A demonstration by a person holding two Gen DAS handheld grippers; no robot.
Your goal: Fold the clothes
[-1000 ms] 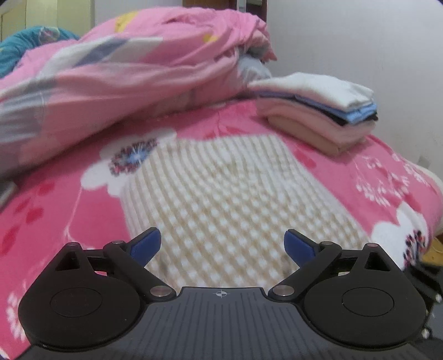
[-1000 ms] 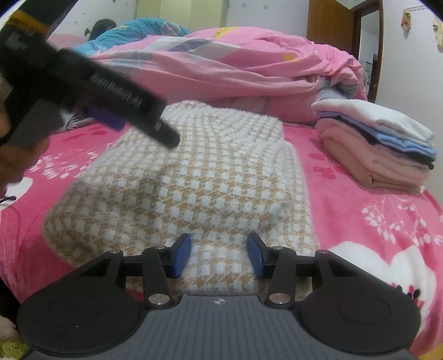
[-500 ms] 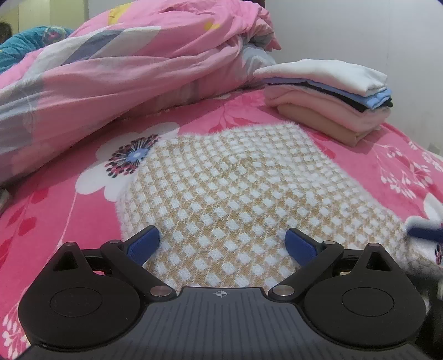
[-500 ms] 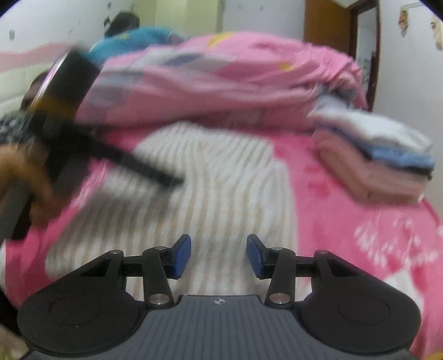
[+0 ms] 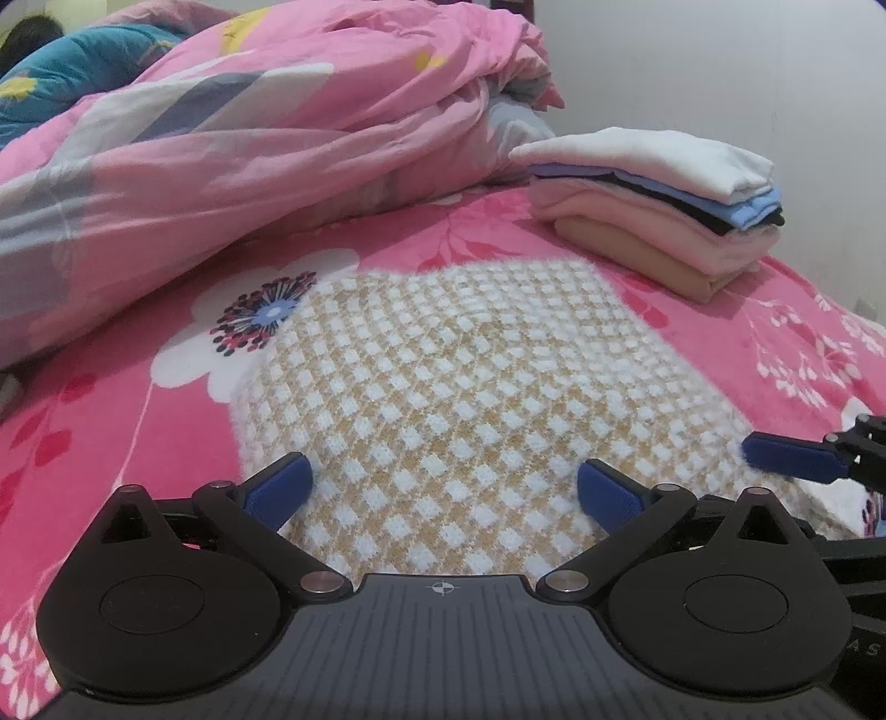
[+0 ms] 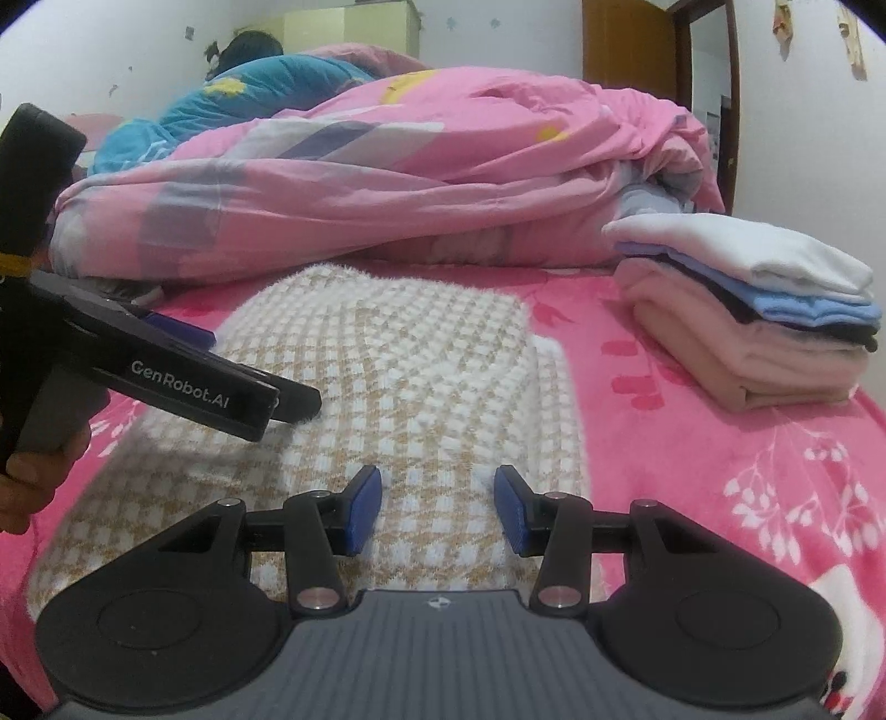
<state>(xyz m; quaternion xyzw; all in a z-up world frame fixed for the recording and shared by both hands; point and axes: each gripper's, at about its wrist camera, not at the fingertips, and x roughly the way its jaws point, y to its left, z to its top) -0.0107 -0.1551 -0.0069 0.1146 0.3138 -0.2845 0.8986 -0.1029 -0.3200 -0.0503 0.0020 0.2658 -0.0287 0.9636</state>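
A beige-and-white checked knit sweater (image 5: 470,376) lies folded on the pink flowered bed sheet (image 5: 111,399). My left gripper (image 5: 443,484) hovers low over its near left part. Its jaws are opening wide and nothing is pinched between them. In the right wrist view the same sweater (image 6: 415,360) fills the middle, and the left gripper (image 6: 194,376) reaches in over its left edge, held by a hand (image 6: 33,471). My right gripper (image 6: 437,507) stands open over the near edge of the sweater. One of its blue fingers (image 5: 792,457) shows by the sweater's right edge.
A stack of folded clothes (image 6: 747,310), white on top, sits at the right of the bed near the wall. A bunched pink duvet (image 6: 387,183) lies across the back. Behind it are a blue blanket (image 6: 266,83) and a person's head (image 6: 249,44).
The left gripper has come down closer to the sweater and its jaws stand a little wider. The right gripper's blue finger has come into the left wrist view at the right.
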